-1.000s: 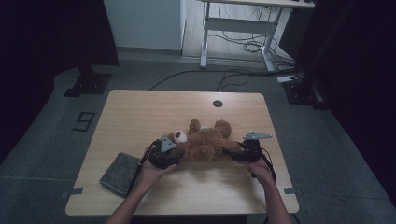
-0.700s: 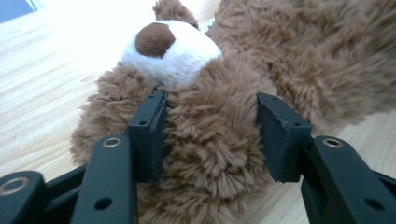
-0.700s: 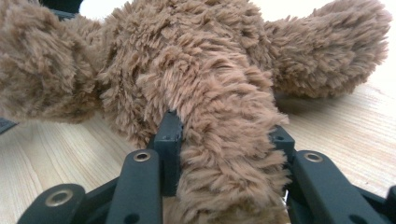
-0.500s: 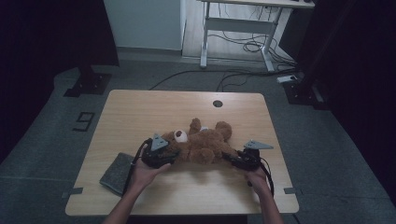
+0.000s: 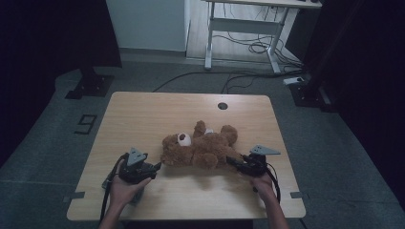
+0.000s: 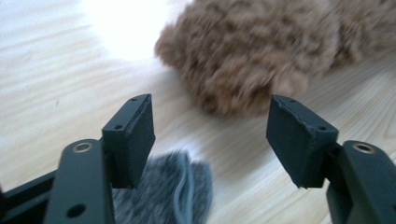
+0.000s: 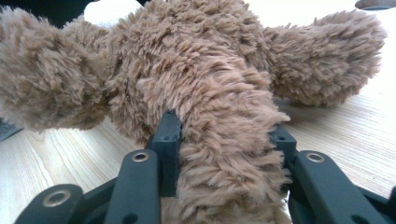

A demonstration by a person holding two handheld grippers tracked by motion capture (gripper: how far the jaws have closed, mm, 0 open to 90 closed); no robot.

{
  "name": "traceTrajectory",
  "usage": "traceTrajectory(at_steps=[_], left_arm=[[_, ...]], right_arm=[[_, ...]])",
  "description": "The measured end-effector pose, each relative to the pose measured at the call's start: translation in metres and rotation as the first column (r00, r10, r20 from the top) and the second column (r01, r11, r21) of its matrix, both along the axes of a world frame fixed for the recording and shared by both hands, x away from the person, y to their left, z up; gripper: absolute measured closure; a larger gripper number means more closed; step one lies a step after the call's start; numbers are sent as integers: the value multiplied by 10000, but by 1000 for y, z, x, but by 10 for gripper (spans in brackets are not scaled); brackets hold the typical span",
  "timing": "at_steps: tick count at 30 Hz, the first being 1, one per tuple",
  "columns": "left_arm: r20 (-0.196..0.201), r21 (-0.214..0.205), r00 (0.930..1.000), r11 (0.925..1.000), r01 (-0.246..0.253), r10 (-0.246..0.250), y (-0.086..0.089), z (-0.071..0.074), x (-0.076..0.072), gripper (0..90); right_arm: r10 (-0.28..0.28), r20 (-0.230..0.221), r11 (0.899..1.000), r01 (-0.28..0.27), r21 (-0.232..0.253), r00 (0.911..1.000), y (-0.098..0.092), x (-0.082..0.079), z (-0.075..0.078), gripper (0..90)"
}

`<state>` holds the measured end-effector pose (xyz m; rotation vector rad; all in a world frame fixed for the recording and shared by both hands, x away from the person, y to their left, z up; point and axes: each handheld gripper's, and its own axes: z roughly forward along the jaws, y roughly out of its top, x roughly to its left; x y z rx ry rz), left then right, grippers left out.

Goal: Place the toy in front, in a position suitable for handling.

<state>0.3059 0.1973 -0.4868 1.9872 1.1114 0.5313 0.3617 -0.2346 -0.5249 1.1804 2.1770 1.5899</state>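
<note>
A brown teddy bear [image 5: 203, 148] lies on its side in the middle of the wooden table [image 5: 143, 114]. My right gripper [image 5: 230, 162] is at its right end, and its jaws have just closed on a furry limb [image 7: 224, 154], which the right gripper [image 7: 224, 135] squeezes from both sides. My left gripper [image 5: 155, 168] sits just left of the bear's head, apart from it. The left gripper [image 6: 210, 121] has just been opening and has nothing between its pads. The bear [image 6: 252, 51] lies ahead of it, with a grey cloth [image 6: 173, 191] beneath.
The grey cloth [image 5: 136, 195] lies near the front left edge, mostly under my left hand. A round cable hole [image 5: 222, 105] sits at the table's far side. Bare tabletop stretches behind the bear and to the left. A white desk frame [image 5: 243, 28] stands beyond on the floor.
My left gripper has drawn back to the left, off the bear's head, and its jaws have opened. The right gripper has closed on the bear's limb and stayed nearly in place.
</note>
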Motion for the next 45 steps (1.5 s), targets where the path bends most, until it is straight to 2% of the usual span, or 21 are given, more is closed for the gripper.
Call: traceTrajectory(at_steps=[5, 10, 12, 15, 22, 25, 29, 35, 39, 45], left_arm=[[-83, 141, 10000, 9999, -50, 51, 13, -9, -9, 249], [-464, 257, 9987, 9994, -210, 221, 20, -14, -13, 204], [-793, 229, 9961, 9990, -377, 394, 26, -19, -17, 196], [-927, 497, 9938, 9972, -565, 610, 29, -23, -19, 197], [-1058, 655, 9922, 9961, -586, 653, 31, -31, -18, 237], [-1077, 727, 9917, 9954, -621, 697, 30, -38, -18, 259], [-1257, 1035, 9891, 9926, -634, 763, 29, -44, -17, 267], [-1341, 1162, 9871, 9907, -715, 869, 30, -49, -15, 317], [-1288, 1164, 9875, 9903, -763, 912, 34, -51, -15, 400], [-1071, 1355, 9900, 9878, -767, 916, 33, -53, -15, 458]], right_arm=[[-68, 5, 10000, 68, 56, 10000, 0, -2, -1, 580], [-97, 28, 9999, 97, 89, 9999, 0, -3, -2, 576], [-98, 41, 9999, 98, 75, 9999, -1, -3, -2, 573], [-91, 21, 9999, 91, 97, 10000, -2, -3, -3, 571], [-86, 10, 9999, 86, 123, 10000, -2, -4, -4, 566], [-92, 3, 9999, 92, 135, 10000, -3, -4, -5, 565], [-106, 4, 9998, 106, 151, 9999, -3, -4, -5, 563], [-74, -16, 9998, 75, 189, 10000, -3, -3, -5, 561], [-70, -8, 9998, 70, 193, 10000, -3, -2, -5, 558], [-101, -91, 9995, 104, 302, 9999, -4, -2, -6, 554]])
